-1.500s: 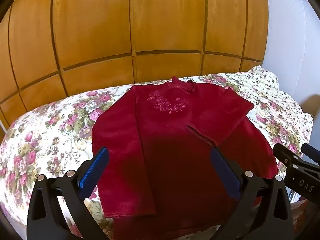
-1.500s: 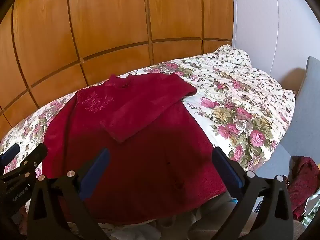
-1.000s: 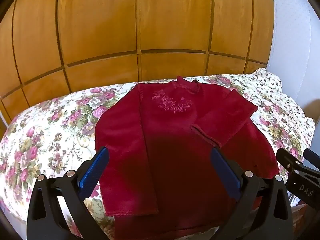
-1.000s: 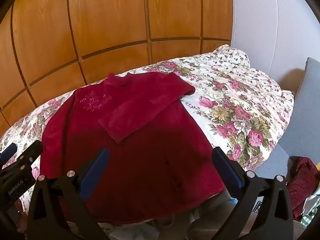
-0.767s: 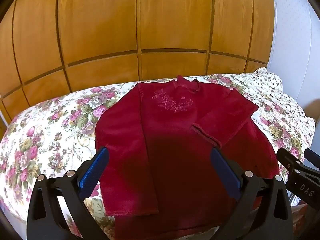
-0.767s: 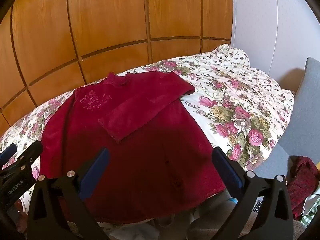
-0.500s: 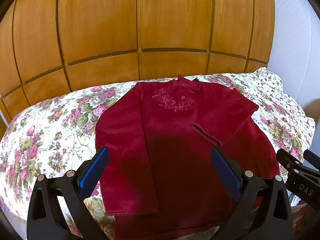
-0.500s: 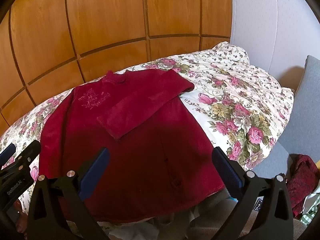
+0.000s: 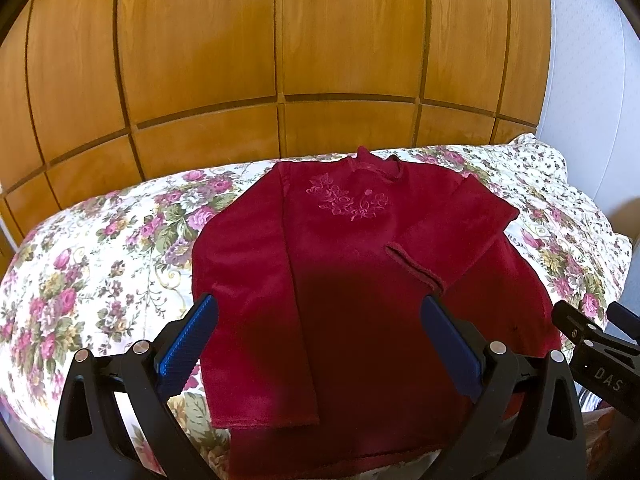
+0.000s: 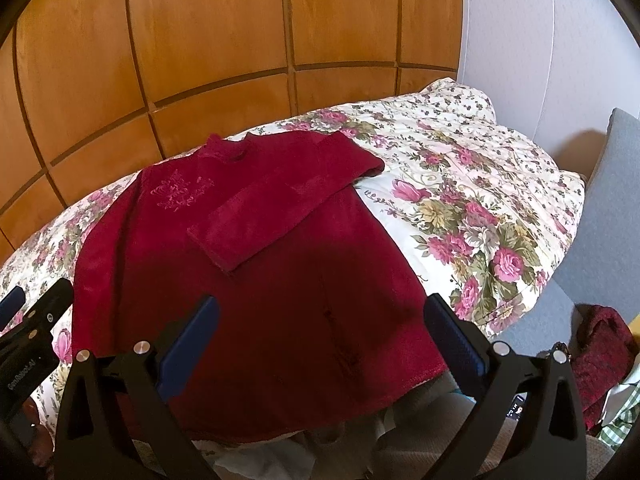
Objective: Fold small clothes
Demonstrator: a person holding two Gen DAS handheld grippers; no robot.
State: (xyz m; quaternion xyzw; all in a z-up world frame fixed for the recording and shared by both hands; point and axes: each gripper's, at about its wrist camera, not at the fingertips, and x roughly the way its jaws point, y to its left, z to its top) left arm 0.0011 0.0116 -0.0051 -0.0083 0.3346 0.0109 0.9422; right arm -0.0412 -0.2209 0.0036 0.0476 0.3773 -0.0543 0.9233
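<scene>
A dark red long-sleeved sweater (image 9: 352, 280) (image 10: 256, 280) with flower embroidery on the chest lies flat on the floral quilt (image 9: 100, 248) (image 10: 472, 208), collar toward the wooden wall. Its right sleeve (image 9: 452, 232) (image 10: 280, 208) is folded across the chest; the left sleeve (image 9: 244, 312) lies straight along the side. My left gripper (image 9: 318, 320) hovers open above the hem, nothing between its blue pads. My right gripper (image 10: 320, 320) is open too, over the hem's right part. Each gripper shows at the edge of the other's view.
Wooden panelled wall (image 9: 320, 60) runs behind the bed. White wall (image 10: 540, 40) on the right. A grey cushion (image 10: 600, 220) stands beside the quilt's right edge, with a pile of dark red and checked clothes (image 10: 604, 356) below it. Light cloth (image 10: 280, 452) lies under the hem.
Both views drifted slightly; the sweater sits a little lower and more centred in the left wrist view. The garment has not moved, and both grippers stayed open.
</scene>
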